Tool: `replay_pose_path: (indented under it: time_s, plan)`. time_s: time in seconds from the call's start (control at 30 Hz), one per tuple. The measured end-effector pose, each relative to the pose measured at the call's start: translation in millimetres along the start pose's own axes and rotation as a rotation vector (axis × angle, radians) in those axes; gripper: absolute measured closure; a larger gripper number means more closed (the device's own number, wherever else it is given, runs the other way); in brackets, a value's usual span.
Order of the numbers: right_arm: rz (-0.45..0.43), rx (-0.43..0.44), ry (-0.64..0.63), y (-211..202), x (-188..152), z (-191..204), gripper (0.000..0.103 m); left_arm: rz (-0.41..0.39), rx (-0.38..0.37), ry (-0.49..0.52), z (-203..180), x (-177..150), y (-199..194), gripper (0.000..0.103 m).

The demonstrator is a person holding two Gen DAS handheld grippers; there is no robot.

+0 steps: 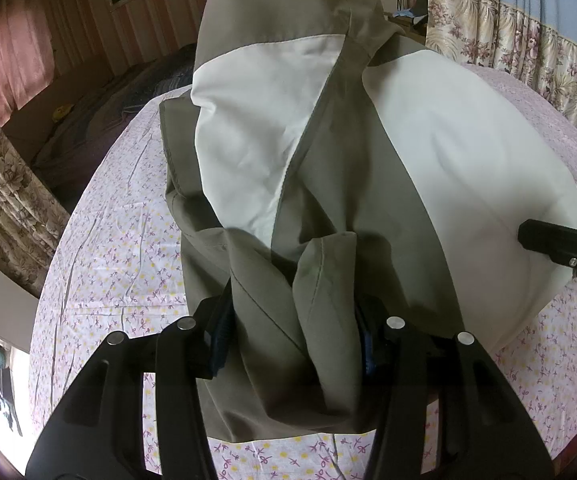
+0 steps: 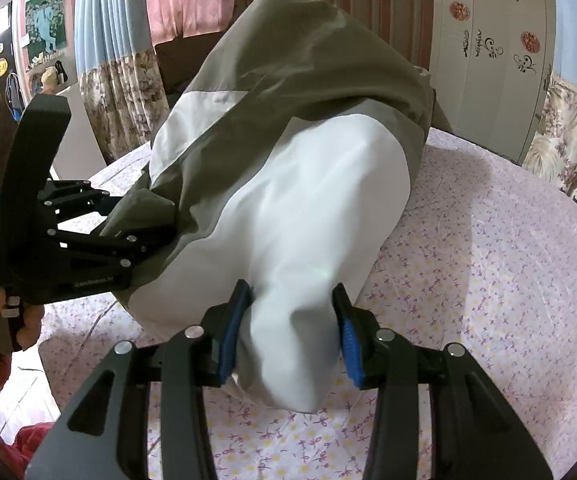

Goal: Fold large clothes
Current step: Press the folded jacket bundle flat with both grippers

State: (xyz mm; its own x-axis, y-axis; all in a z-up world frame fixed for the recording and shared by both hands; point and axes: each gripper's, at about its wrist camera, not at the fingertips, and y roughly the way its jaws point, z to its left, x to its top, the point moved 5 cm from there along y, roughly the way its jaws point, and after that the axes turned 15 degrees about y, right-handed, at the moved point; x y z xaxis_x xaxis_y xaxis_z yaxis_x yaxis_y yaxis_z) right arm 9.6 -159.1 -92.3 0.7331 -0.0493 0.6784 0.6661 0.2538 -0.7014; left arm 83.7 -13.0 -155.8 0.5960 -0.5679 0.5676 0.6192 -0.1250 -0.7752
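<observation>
A large olive and white garment (image 1: 328,168) rises in a folded arc over the floral bed sheet (image 1: 120,248). My left gripper (image 1: 290,344) is shut on a bunch of its olive fabric near the front edge. My right gripper (image 2: 288,340) is shut on a bunch of the white fabric of the garment (image 2: 308,208), held above the sheet (image 2: 488,280). The left gripper also shows in the right wrist view (image 2: 140,224) at the left, gripping the olive edge. Part of the right gripper shows at the right edge of the left wrist view (image 1: 560,244).
The bed is covered with a pink flowered sheet. Flowered curtains (image 1: 508,32) hang behind. A white wardrobe (image 2: 488,60) stands at the back right. A dark sofa (image 1: 100,120) lies beyond the bed's left side.
</observation>
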Motion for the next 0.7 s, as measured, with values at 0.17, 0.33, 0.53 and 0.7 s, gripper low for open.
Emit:
replay_pose_path:
  time_s: [0.17,0.33,0.53,0.7]
  plan:
    - [0.002,-0.006,-0.008,-1.1,-0.6,1.9,0.060,0.001,0.002,-0.001,-0.2,-0.1,0.1,0.054]
    - [-0.001,-0.010,-0.014,-1.8,-0.6,3.9,0.060,0.002,0.002,0.000,0.4,-0.6,0.1,0.054]
    - [-0.010,-0.010,0.011,-2.4,-1.8,3.7,0.060,0.002,0.003,-0.001,0.3,-0.5,0.0,0.054]
    - [-0.018,0.002,0.059,-2.2,-2.4,-2.0,0.059,0.002,0.000,-0.004,0.8,-0.8,0.0,0.054]
